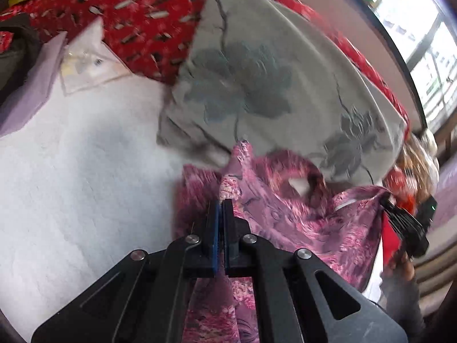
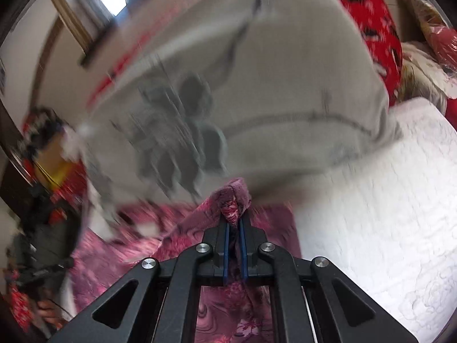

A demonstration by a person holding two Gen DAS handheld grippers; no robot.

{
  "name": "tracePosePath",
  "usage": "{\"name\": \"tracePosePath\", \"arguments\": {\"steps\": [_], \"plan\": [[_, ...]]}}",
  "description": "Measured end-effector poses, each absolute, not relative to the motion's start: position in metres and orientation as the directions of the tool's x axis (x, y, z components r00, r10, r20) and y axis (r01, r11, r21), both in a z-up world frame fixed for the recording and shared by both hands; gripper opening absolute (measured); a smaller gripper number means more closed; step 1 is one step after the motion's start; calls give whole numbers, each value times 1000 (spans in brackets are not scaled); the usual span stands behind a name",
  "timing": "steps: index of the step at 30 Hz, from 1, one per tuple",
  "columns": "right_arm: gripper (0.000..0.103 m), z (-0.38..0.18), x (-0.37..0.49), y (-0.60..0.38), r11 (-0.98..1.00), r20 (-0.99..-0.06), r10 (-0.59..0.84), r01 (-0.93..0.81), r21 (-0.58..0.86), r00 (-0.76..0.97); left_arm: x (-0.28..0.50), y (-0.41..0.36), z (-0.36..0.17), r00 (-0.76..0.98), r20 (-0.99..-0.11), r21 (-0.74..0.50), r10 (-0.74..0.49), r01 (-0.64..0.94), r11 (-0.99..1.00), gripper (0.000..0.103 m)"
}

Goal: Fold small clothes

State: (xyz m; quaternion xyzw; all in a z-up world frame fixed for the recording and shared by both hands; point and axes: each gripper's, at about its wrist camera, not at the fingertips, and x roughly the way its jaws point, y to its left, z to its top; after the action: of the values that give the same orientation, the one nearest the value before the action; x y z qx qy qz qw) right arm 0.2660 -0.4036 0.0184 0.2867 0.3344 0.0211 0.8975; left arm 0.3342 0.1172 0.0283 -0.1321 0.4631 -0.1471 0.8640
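White quilted bed cover (image 1: pixel 71 185), base layer. Grey floral-print pillow (image 1: pixel 257 85), resting on it. Pink patterned garment (image 1: pixel 300 223), lifted just before the pillow, stretched between left gripper (image 1: pixel 221 203) and right gripper (image 2: pixel 234 223), both clamped on its fabric. No legible writing.

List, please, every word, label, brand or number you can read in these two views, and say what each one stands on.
No text can be read in either view.
The white packet on the bed bears small marks, too blurred to read.
The pink floral garment and the grey pillow carry only flower patterns, no writing.
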Motion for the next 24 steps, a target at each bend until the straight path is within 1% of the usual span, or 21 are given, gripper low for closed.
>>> {"name": "tracePosePath", "arguments": {"steps": [2, 5, 8, 12, 14, 15, 16, 18, 20, 22, 23, 24], "plan": [[5, 24, 270, -408, 829, -573, 217, 161, 535, 790, 347, 109, 22, 538, -765, -358, -355, 104, 928, 1], [5, 12, 282, -415, 823, -598, 192, 204, 529, 778, 368, 110, -5, 504, -800, -359, -326, 35, 933, 0], [5, -17, 298, -416, 814, -658, 172, 271, 514, 733, 376, 112, -34, 457, -841, -328, -290, -6, 945, 1], [6, -65, 308, -416, 798, -768, 165, 373, 472, 619, 372, 115, -48, 420, -863, -313, -281, -8, 950, 1], [9, -62, 306, -415, 800, -760, 158, 369, 473, 631, 364, 120, -34, 445, -844, -332, -299, 5, 943, 1], [14, -54, 302, -413, 805, -757, 140, 371, 462, 639, 359, 121, -25, 461, -831, -342, -311, 17, 940, 1], [14, -46, 299, -411, 810, -746, 133, 362, 461, 652, 354, 121, -15, 475, -815, -360, -331, 33, 933, 1], [14, -24, 288, -404, 813, -675, 169, 285, 507, 718, 342, 116, 6, 509, -772, -399, -380, 77, 914, 1], [15, -14, 282, -397, 808, -632, 212, 230, 543, 746, 335, 106, 14, 509, -760, -408, -404, 111, 906, 2], [20, -16, 276, -386, 795, -617, 261, 197, 574, 742, 329, 92, 5, 473, -768, -421, -432, 136, 897, 5], [22, -27, 274, -378, 796, -643, 285, 198, 572, 711, 331, 84, -4, 442, -793, -401, -419, 138, 905, 6], [31, -43, 275, -378, 795, -689, 317, 214, 568, 652, 333, 74, -21, 381, -842, -357, -382, 137, 924, 6]]}}
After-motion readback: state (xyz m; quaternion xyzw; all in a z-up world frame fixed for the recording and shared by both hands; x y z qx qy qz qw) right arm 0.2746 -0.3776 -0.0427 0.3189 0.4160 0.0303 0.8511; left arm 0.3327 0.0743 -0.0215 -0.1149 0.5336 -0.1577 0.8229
